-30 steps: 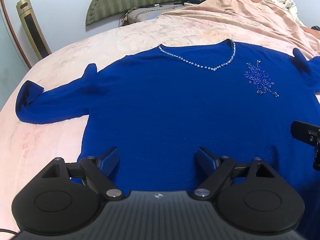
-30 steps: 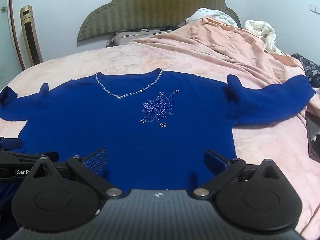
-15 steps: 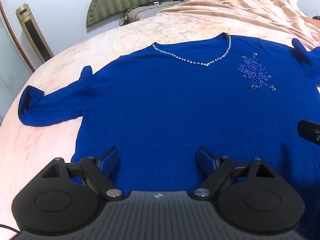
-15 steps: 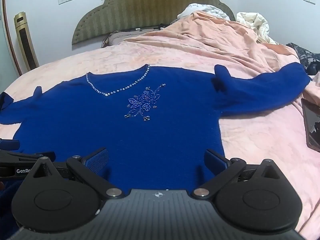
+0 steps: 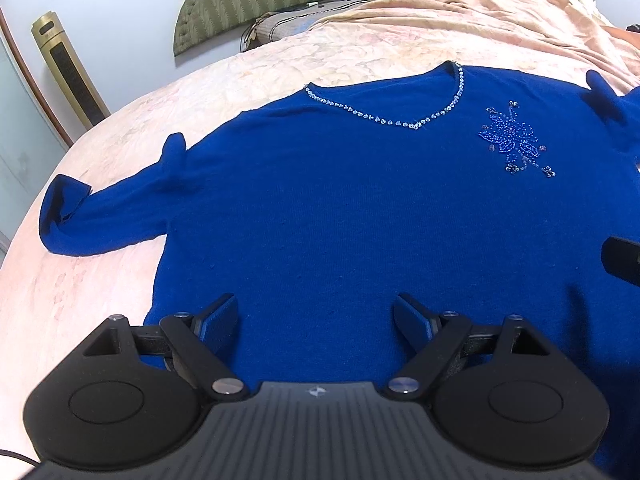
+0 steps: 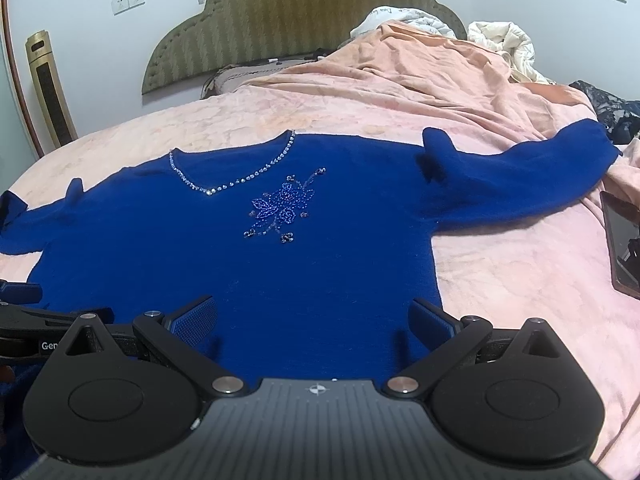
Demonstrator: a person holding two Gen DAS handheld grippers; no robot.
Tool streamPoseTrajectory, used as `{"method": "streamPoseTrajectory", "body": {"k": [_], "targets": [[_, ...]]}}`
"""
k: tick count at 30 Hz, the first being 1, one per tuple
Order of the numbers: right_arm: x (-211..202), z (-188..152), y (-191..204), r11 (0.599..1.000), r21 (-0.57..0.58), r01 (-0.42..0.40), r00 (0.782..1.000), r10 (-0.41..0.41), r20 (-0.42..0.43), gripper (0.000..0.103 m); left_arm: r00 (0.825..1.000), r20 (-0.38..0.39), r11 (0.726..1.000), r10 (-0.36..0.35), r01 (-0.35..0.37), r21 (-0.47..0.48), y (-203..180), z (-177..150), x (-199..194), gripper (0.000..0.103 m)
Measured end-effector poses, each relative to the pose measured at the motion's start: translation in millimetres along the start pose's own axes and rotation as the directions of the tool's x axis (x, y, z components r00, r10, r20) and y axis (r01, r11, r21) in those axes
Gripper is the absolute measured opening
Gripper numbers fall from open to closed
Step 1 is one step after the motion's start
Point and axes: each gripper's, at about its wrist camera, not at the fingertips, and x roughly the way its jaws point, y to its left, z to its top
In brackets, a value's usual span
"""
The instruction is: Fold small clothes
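Observation:
A royal-blue sweater (image 5: 340, 208) with a beaded V-neck and a beaded flower lies flat, face up, on the pink bed; it also shows in the right wrist view (image 6: 280, 248). Its left sleeve (image 5: 104, 224) and right sleeve (image 6: 532, 184) are spread out to the sides. My left gripper (image 5: 316, 320) is open and empty over the hem's left part. My right gripper (image 6: 312, 320) is open and empty over the hem's right part. Each gripper's edge shows in the other's view.
The pink bedspread (image 6: 520, 272) surrounds the sweater. A crumpled peach blanket (image 6: 420, 76) and white bedding lie near the headboard. A dark tablet or phone (image 6: 622, 248) lies on the bed at right. A gold tower fan (image 5: 68, 68) stands at left.
Both grippers have drifted slightly over the hem, so the sweater sits a little lower and further left in both views. Both stay open and empty.

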Motion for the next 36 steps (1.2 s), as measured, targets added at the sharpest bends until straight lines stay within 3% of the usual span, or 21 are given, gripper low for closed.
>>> {"method": "streamPoseTrajectory", "body": {"k": [36], "targets": [[-2.6, 0.5, 6.7, 0.999, -0.032, 0.016, 1.000, -0.015, 0.025, 0.103, 1.000, 0.012, 1.000, 0.012, -0.012, -0.014, 3.2, -0.6, -1.6, 0.086]]}}
